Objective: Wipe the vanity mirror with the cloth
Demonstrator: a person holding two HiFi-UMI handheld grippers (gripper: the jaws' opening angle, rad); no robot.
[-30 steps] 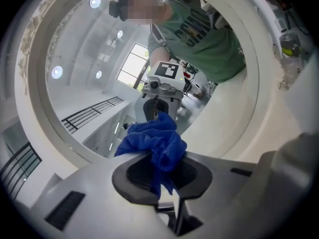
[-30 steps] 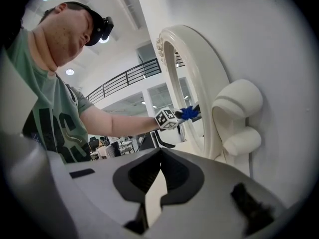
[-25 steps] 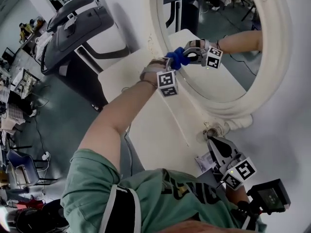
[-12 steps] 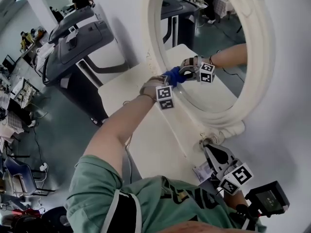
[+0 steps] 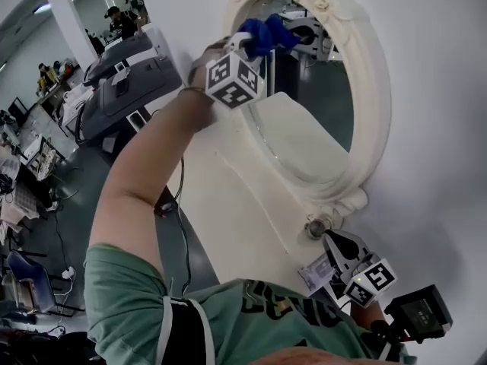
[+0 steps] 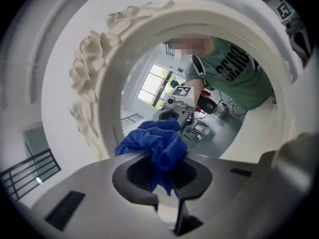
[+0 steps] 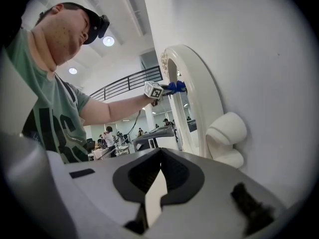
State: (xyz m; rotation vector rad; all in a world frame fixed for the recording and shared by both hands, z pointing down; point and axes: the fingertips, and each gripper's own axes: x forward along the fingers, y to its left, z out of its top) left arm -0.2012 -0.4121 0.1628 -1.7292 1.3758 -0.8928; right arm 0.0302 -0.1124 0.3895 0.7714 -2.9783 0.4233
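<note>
The oval vanity mirror (image 5: 304, 120) in its white ornate frame (image 5: 373, 105) leans against the wall. My left gripper (image 5: 255, 40) is raised to the top of the glass, shut on a bunched blue cloth (image 5: 263, 32) that presses against the mirror. In the left gripper view the cloth (image 6: 159, 141) bulges out past the closed jaws of that gripper (image 6: 162, 166), with the frame's rose carving (image 6: 94, 68) to the left. My right gripper (image 5: 329, 238) rests low by the mirror's foot, shut with nothing held. Its own view shows the right gripper (image 7: 159, 156), the frame (image 7: 199, 98) and the distant cloth (image 7: 177, 87).
The mirror stands on a white table (image 5: 228, 204) against a white wall (image 5: 434, 143). A round knob (image 5: 316, 225) sits at the frame's base, a paper tag (image 5: 314, 272) beside my right gripper. A grey machine (image 5: 122, 67) stands beyond the table's left edge.
My left gripper has carried the cloth from the lower left part of the glass up to the top of the mirror. The right gripper has barely moved.
</note>
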